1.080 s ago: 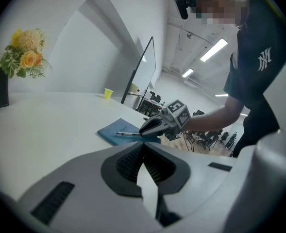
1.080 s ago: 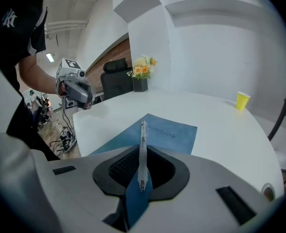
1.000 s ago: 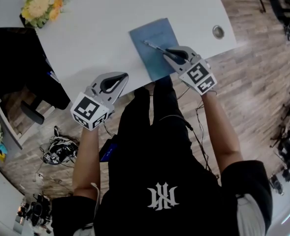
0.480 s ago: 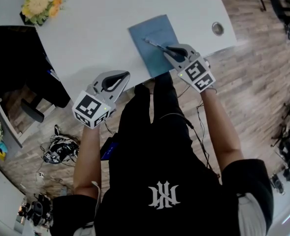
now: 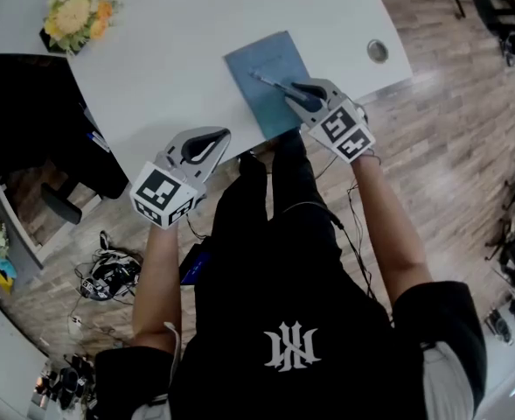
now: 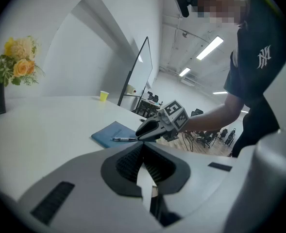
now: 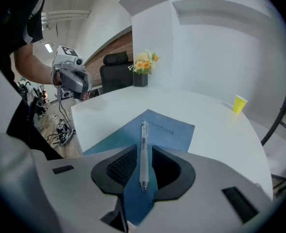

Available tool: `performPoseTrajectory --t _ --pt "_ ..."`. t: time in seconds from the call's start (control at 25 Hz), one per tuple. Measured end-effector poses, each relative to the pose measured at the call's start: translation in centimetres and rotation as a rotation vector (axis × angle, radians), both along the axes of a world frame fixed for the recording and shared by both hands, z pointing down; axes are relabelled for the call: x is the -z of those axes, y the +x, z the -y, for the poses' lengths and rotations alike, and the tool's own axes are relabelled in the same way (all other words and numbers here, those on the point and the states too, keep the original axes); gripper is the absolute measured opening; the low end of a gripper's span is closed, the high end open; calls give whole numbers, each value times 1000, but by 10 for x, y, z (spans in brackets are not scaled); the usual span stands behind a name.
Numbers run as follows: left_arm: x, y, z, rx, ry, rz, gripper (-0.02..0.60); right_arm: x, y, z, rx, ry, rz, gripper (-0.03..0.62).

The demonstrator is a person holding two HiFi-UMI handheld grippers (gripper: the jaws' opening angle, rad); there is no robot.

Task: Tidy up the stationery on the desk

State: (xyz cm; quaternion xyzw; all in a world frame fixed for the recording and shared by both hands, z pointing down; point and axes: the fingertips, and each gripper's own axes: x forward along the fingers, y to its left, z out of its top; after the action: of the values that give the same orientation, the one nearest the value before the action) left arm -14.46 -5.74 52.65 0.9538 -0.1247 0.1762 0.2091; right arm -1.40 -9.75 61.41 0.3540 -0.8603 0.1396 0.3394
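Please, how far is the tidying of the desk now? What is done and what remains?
Done, it seems: the pen lies on the blue notebook on the desk. In hand: the jaws of the right gripper have just been opening, and the pen rests between them with no pad pressing it. The left gripper is shut and empty. Left: probably to draw the right gripper away; no other loose stationery shows.
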Motion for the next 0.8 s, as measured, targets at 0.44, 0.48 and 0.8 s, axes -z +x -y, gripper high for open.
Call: performPoseTrajectory --t 0.44,0.48,0.8 --pt "63 -4 10 23 98 -84 3 132 -12 13 -64 203 186 97" --pt "73 -3 12 23 115 -95 3 150 -14 12 -57 237 202 91" --pt "140 13 6 -28 239 -177 3 259 -21 -42 68 413 307 50"
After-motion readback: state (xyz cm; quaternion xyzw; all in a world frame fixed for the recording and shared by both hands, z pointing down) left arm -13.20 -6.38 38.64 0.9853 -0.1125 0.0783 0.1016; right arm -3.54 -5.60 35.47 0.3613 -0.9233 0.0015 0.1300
